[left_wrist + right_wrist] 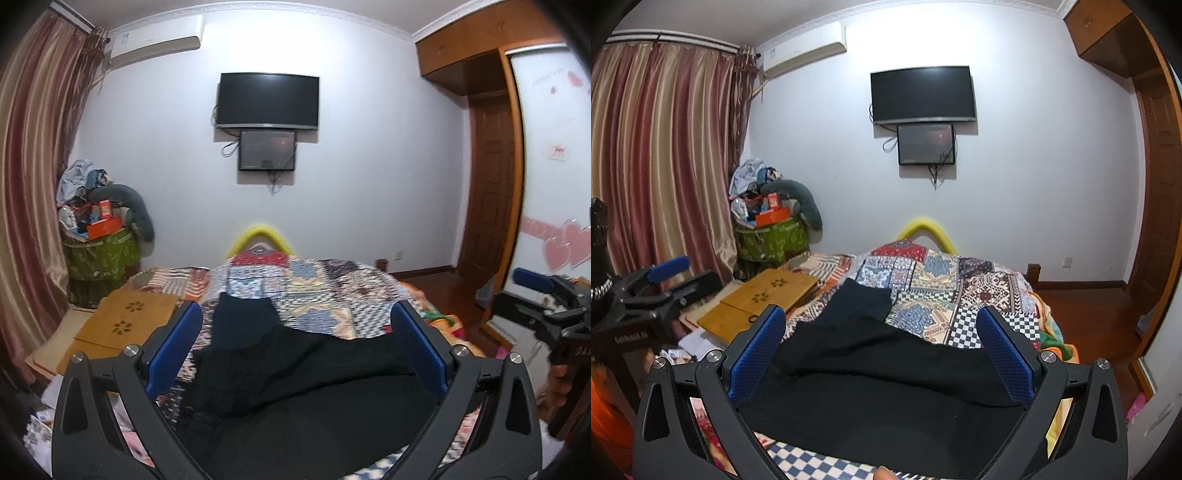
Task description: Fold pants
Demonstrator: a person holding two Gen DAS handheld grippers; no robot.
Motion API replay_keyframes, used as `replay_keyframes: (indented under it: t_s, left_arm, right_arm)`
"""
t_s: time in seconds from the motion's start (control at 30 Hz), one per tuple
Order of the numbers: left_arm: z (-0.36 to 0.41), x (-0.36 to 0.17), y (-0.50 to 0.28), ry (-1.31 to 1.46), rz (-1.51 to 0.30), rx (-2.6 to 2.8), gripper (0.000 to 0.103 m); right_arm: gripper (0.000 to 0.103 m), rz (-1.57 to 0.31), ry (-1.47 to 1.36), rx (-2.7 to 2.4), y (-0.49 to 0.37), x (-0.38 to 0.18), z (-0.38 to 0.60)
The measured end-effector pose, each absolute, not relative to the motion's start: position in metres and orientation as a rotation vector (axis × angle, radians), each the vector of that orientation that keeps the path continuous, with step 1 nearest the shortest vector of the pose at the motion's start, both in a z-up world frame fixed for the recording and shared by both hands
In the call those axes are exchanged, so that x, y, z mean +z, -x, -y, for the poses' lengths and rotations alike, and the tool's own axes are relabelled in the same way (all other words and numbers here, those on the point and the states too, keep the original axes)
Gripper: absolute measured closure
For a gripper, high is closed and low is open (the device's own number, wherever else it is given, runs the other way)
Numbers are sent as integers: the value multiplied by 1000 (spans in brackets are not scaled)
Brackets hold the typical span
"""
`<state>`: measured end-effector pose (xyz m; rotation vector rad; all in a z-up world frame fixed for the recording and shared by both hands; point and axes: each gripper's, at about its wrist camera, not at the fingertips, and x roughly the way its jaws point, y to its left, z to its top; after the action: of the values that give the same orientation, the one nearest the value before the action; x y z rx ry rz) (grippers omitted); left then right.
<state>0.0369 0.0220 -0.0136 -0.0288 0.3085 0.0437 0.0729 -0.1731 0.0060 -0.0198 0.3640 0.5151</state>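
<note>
Black pants [280, 373] lie spread on the patchwork quilt [314, 280] of the bed, one leg reaching away toward the far end. They also show in the right wrist view [886, 373]. My left gripper [295, 332] is open, its blue pads [173, 347] wide apart above the near part of the pants. My right gripper [882, 332] is open too, hovering over the same near part, with its blue pads [757, 354] apart. Neither holds cloth. Each gripper shows at the edge of the other's view.
A wooden lap tray [125, 321] lies at the bed's left side. A green hamper piled with clutter [99, 254] stands by the striped curtains [33, 184]. A TV [267, 101] hangs on the far wall. A wooden door and wardrobe [491, 192] are on the right.
</note>
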Motion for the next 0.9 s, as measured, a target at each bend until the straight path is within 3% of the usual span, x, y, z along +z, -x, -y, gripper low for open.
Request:
replay_keyframes:
  t_s: [0.3, 0.67, 0.9]
  left_arm:
    - [-99, -47, -132, 72, -437, 127, 0]
    - [-186, -162, -251, 113, -784, 250, 24]
    - [-222, -241, -297, 235, -1008, 198, 27]
  right_arm:
    - [0, -433, 58, 504, -135, -27, 171]
    - [0, -599, 160, 517, -220, -85, 151]
    - [1, -753, 203, 619, -278, -132, 130]
